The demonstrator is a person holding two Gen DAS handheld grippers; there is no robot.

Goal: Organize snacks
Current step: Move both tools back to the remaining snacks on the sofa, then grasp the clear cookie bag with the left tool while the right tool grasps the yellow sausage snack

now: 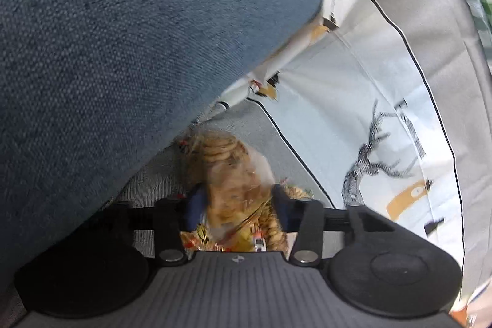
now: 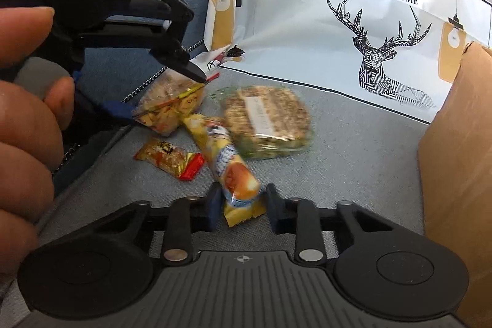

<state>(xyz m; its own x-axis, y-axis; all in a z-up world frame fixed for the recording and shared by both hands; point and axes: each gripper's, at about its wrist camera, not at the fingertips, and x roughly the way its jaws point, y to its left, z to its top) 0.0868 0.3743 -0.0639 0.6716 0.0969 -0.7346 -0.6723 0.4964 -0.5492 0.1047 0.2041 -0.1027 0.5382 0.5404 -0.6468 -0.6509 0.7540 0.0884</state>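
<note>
A clear bag of round cookies [image 1: 233,174] sits between the fingers of my left gripper [image 1: 240,202], whose pads press on its sides. From the right wrist view the same left gripper [image 2: 163,96] clamps that cookie bag [image 2: 172,103] from above and below. My right gripper [image 2: 244,205] is closed on the near end of a long yellow snack packet [image 2: 227,156] lying on the grey fabric surface [image 2: 353,162]. A small yellow-and-red wrapped snack [image 2: 169,157] lies to its left, and a large clear pack of grain bars [image 2: 267,122] lies behind it.
A pale fabric wall with a deer print [image 2: 381,51] stands behind the snacks. At the right edge is a brown cardboard box [image 2: 455,159]. A blue cushion [image 1: 123,51] looms on the left, with a metal chain [image 2: 144,86] beside it. A person's hand [image 2: 24,119] holds the left gripper.
</note>
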